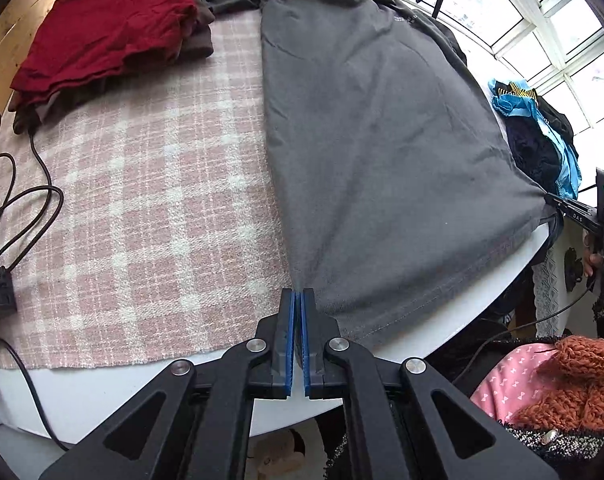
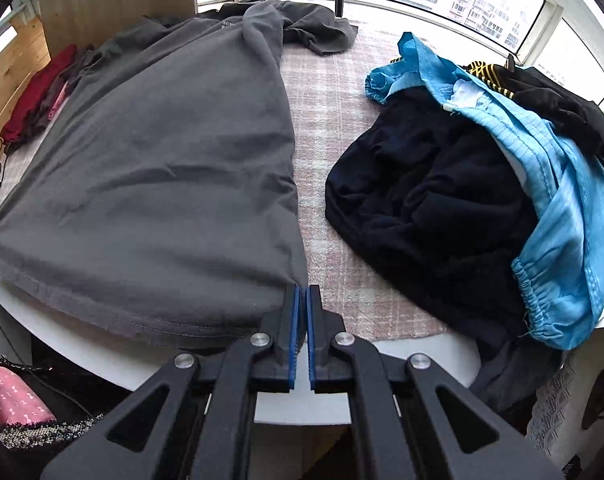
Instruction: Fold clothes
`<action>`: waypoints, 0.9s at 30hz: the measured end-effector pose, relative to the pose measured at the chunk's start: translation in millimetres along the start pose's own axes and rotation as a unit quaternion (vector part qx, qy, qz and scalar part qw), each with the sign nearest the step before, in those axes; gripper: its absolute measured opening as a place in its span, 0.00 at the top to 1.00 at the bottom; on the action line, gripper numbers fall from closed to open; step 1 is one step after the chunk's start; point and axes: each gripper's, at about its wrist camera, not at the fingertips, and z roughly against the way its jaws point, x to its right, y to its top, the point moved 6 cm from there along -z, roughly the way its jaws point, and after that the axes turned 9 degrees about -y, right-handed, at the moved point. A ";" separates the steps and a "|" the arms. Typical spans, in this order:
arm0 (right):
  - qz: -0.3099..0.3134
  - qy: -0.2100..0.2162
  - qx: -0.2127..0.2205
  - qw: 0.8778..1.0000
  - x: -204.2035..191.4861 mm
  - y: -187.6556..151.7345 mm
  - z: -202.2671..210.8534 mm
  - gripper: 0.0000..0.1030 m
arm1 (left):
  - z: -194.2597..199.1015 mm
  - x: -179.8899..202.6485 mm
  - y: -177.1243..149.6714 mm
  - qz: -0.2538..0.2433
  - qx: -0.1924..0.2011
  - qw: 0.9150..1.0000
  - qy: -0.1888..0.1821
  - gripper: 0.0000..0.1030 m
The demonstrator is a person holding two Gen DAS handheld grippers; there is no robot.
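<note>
Pinching the bottom hem corners of the grey shirt [image 1: 381, 132], left gripper [image 1: 300, 294] and right gripper [image 2: 304, 291] draw it taut on the plaid cloth [image 1: 142, 184], between the folded red stack [image 1: 106, 24] and the unsorted pile [image 2: 481, 168], seemingly flattening it for a fold.

Both grippers are black plastic linkages with triangular cut-outs and round silver pivot screws. The left gripper [image 1: 300, 296] and right gripper [image 2: 304, 294] each carry ribbed blue pads [image 1: 289, 344] on their fingers. Beside the left gripper, the person wears a chunky orange knit [image 1: 573, 384] over pink bow-print fabric [image 1: 513, 384] and black-and-white speckled tweed [image 1: 557, 440].
</note>
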 end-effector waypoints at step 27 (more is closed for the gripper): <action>-0.117 0.095 -0.054 0.987 22.6 -48.0 -16.5 0.64 | -25.2 18.7 -14.6 -0.039 -0.038 0.998 -0.006 0.95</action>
